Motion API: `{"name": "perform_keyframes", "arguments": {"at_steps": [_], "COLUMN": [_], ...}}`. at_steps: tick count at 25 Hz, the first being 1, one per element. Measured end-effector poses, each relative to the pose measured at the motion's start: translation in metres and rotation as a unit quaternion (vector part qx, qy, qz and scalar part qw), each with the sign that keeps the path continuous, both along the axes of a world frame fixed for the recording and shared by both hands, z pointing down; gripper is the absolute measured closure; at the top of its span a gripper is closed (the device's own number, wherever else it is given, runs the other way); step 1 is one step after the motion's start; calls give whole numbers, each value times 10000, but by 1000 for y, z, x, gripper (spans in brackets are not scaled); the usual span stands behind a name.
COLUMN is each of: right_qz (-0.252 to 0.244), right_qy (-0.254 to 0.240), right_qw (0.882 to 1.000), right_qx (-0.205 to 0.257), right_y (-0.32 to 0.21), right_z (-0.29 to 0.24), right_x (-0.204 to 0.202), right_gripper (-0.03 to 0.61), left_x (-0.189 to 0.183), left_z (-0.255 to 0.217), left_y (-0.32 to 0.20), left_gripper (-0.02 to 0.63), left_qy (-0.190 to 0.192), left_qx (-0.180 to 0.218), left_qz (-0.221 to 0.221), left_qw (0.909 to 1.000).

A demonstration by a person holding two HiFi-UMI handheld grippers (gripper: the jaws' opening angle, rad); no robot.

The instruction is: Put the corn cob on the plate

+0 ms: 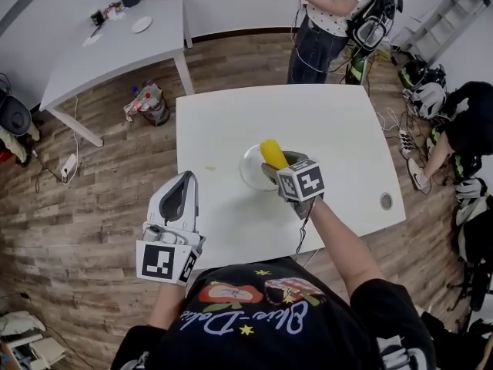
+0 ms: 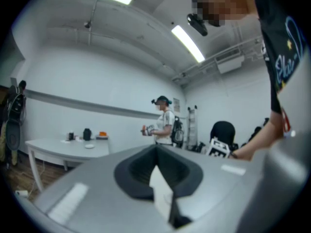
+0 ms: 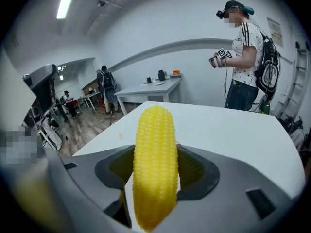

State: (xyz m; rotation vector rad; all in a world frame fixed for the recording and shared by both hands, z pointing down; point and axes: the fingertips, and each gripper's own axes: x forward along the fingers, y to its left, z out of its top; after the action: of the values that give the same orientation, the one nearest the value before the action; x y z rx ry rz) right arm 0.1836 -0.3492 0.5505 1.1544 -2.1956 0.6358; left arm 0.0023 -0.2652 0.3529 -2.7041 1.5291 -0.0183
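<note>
A yellow corn cob [image 1: 271,153] is clamped lengthwise in my right gripper [image 1: 279,163], which is shut on it. It hangs over the near right part of a white plate [image 1: 248,169] in the middle of the white table [image 1: 331,137]; I cannot tell whether it touches the plate. In the right gripper view the corn cob [image 3: 154,164] fills the gap between the dark pads [image 3: 201,171] and hides the plate. My left gripper [image 1: 183,182] hovers at the table's near left edge, apart from the plate. Its jaws are shut with nothing in them, as the left gripper [image 2: 158,178] view shows.
A person [image 1: 327,14] holding grippers stands beyond the table's far edge. A grey table [image 1: 115,45] with small items is at the far left, a bag [image 1: 148,102] on the floor beside it. Bags and gear [image 1: 431,91] lie at the right. A cable hole [image 1: 386,201] marks the table's right corner.
</note>
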Motion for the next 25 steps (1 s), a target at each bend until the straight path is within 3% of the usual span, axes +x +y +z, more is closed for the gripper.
{"name": "perform_keyframes", "arguments": {"at_steps": [4, 17, 25], "right_qz": [-116, -508, -692], "right_qy": [148, 646, 847], "right_qw": [9997, 9938, 9913], "right_qx": [-146, -748, -725], "right_y": [-12, -29, -24], "right_z": [8, 53, 66], "right_x": [-5, -25, -26], "right_gripper": [333, 333, 333], "left_x": [-10, -32, -32], "left_z": [-1, 5, 8], "left_y": [0, -10, -12], "left_gripper": [624, 623, 623], "left_qy": [-134, -12, 32], "left_qx": [62, -67, -143], "left_qz": [-151, -418, -412], "left_qw": [9998, 9991, 9990]}}
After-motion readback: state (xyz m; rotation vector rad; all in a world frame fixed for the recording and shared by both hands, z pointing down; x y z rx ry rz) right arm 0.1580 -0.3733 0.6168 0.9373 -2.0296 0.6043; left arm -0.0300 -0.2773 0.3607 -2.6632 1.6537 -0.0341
